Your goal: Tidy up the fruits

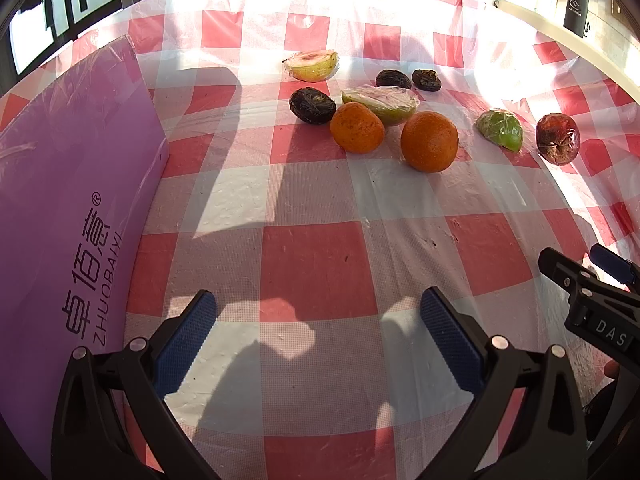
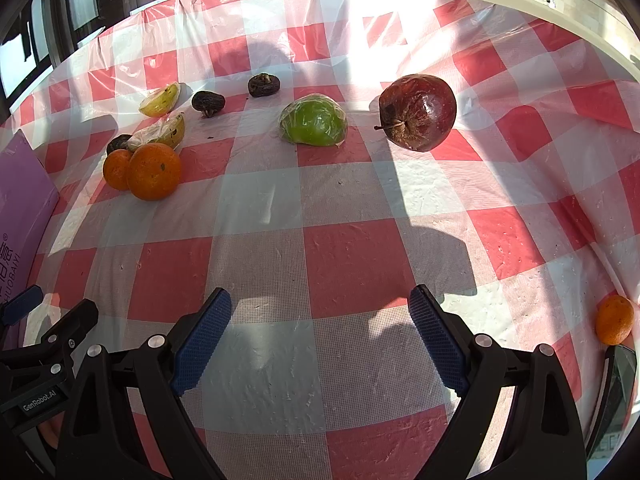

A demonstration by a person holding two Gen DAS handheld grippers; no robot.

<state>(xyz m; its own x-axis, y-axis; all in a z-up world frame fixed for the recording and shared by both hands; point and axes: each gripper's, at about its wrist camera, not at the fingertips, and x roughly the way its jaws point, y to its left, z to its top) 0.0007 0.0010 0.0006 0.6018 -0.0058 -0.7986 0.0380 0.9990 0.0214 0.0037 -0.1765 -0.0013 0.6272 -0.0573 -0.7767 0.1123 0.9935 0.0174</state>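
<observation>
Fruits lie on a red-and-white checked tablecloth point(image 1: 320, 264). In the left wrist view I see two oranges point(image 1: 429, 141), wrapped green fruit pieces point(image 1: 500, 129), dark wrinkled fruits point(image 1: 312, 105) and a dark red apple point(image 1: 557, 138). In the right wrist view the red apple point(image 2: 417, 117) and a wrapped green piece point(image 2: 313, 121) lie ahead, the oranges point(image 2: 154, 171) at left, a small orange point(image 2: 614, 319) at far right. My left gripper point(image 1: 318, 334) is open and empty. My right gripper point(image 2: 320, 330) is open and empty, well short of the fruit.
A purple board point(image 1: 68, 208) with printed lettering lies at the left of the table. A dark bottle point(image 1: 576, 8) stands on a ledge at the back right. The right gripper point(image 1: 576, 276) shows at the right edge of the left wrist view.
</observation>
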